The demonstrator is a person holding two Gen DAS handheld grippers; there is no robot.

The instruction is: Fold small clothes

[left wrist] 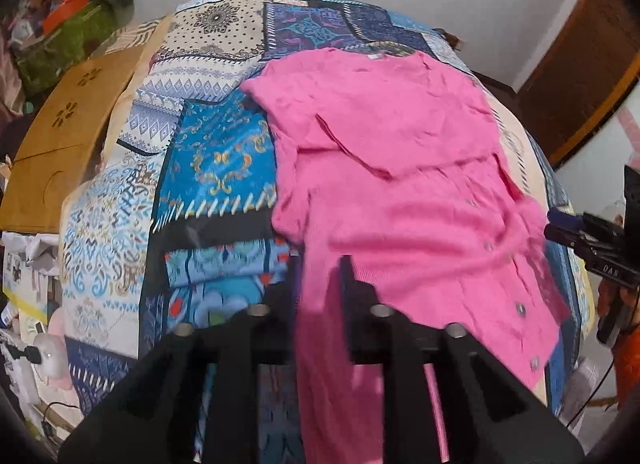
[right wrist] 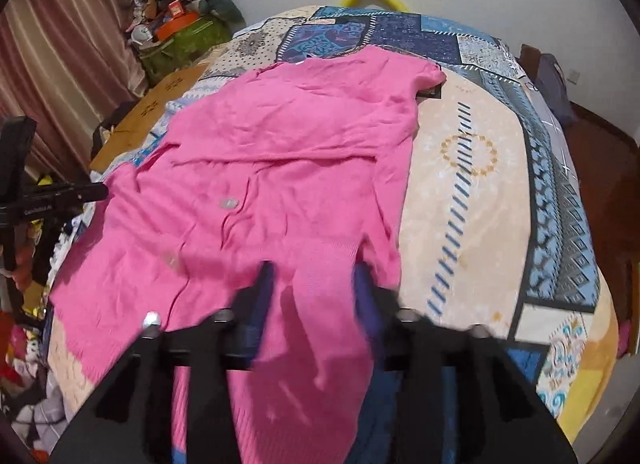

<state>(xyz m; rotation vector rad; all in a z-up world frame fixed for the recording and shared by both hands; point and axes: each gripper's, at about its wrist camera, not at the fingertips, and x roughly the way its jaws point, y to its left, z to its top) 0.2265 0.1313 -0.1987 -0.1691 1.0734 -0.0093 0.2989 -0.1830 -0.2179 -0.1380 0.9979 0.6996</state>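
A patchwork bedspread (right wrist: 472, 168) in blues and cream covers the bed, with a brown cardboard box (left wrist: 68, 136) beside it, a green bag (right wrist: 180, 48) and striped curtains (right wrist: 68, 36) beyond.

Pink cardigan (left wrist: 400, 184) of soft knitted cloth, matt and a little fuzzy, with ribbed hem and small glossy buttons (left wrist: 520, 309) of pale plastic look. Bedspread (left wrist: 216, 168) of printed woven cloth, smooth, with slight sheen on the blue patches. Left gripper (left wrist: 316, 276) and right gripper (right wrist: 314, 280) of black matt plastic, hard and plain, with round silver metal pins (left wrist: 259, 310) shining on top. Cardboard box (left wrist: 68, 136) of brown paper board, dull and flat. Curtain (right wrist: 68, 44) of brownish cloth, faintly glossy in its folds. Door (left wrist: 580, 76) of dark wood, smooth.
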